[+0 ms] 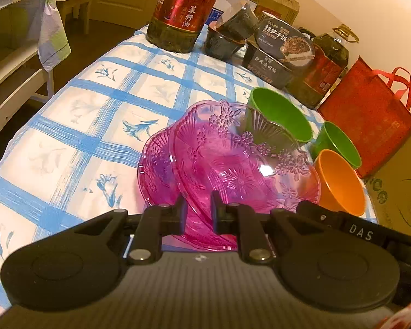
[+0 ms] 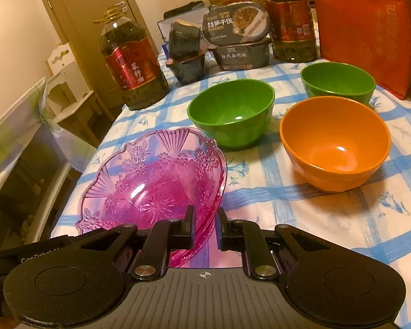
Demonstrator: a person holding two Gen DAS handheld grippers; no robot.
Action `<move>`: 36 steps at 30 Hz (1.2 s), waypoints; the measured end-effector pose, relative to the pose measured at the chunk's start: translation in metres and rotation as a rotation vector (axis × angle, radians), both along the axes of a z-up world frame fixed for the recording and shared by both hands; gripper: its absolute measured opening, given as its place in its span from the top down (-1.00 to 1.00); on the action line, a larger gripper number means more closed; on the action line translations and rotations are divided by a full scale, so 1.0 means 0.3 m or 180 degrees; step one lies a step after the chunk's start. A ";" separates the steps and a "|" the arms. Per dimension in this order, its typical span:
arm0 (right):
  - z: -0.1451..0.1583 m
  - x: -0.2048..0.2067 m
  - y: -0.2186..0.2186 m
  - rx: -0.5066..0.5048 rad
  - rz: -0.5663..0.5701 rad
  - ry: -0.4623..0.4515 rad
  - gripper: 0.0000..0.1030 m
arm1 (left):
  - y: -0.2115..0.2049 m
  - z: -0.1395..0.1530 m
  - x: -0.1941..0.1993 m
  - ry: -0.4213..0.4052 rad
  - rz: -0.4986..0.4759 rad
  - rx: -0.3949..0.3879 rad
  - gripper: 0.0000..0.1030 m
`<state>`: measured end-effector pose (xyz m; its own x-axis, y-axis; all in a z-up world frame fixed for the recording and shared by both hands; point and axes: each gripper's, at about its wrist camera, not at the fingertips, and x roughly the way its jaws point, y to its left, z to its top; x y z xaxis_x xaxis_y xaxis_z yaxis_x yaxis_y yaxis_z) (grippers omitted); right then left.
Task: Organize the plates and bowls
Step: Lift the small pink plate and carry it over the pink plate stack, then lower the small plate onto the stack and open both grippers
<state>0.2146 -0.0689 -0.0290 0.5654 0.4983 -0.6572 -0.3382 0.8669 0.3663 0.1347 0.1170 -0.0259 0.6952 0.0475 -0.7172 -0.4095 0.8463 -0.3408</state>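
Two clear pink flower-pattern plates overlap in the left wrist view: the nearer plate (image 1: 233, 175) is tilted, and the other plate (image 1: 156, 164) sits behind and left of it. My left gripper (image 1: 198, 213) is shut on a pink rim. In the right wrist view my right gripper (image 2: 205, 227) is shut on the rim of a tilted pink plate (image 2: 150, 186). Behind the plates, three bowls stand on the checked cloth: a green bowl (image 2: 233, 112), a second green bowl (image 2: 338, 82) and an orange bowl (image 2: 334, 142).
Along the table's back stand two large oil bottles (image 2: 131, 63) (image 2: 287, 19), dark food boxes (image 2: 241, 38) and a red bag (image 2: 364, 33). A cardboard box (image 1: 402, 192) is at the right. A white chair (image 2: 68, 82) stands beyond the table's left edge.
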 end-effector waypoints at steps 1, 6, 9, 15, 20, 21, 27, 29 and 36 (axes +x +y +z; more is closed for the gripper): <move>-0.003 0.004 0.004 -0.0006 0.0006 0.0006 0.72 | 0.003 -0.004 0.003 0.0009 0.0002 -0.0003 0.70; -0.022 0.022 0.022 -0.0028 0.0024 0.0051 0.72 | 0.020 -0.022 0.018 0.0047 0.0013 -0.0013 0.70; -0.034 0.033 0.033 -0.0045 0.0044 0.0083 0.72 | 0.030 -0.031 0.024 0.0075 0.0020 -0.0011 0.70; -0.059 0.056 0.065 -0.0106 0.0110 0.0152 0.71 | 0.052 -0.052 0.035 0.0150 0.0032 -0.0003 0.70; -0.072 0.058 0.079 -0.0131 0.0127 0.0192 0.71 | 0.065 -0.069 0.040 0.0186 0.0035 -0.0018 0.70; -0.074 0.059 0.079 -0.0133 0.0128 0.0198 0.71 | 0.066 -0.071 0.041 0.0186 0.0033 -0.0017 0.70; -0.082 0.068 0.078 -0.0126 0.0117 0.0233 0.71 | 0.065 -0.072 0.048 0.0193 0.0011 0.0025 0.69; -0.083 0.069 0.077 -0.0124 0.0125 0.0234 0.70 | 0.063 -0.073 0.054 0.0214 -0.0008 0.0037 0.69; -0.065 0.062 0.043 0.0027 0.0078 0.0153 -0.12 | 0.054 -0.043 0.019 0.0160 -0.0002 0.0189 0.45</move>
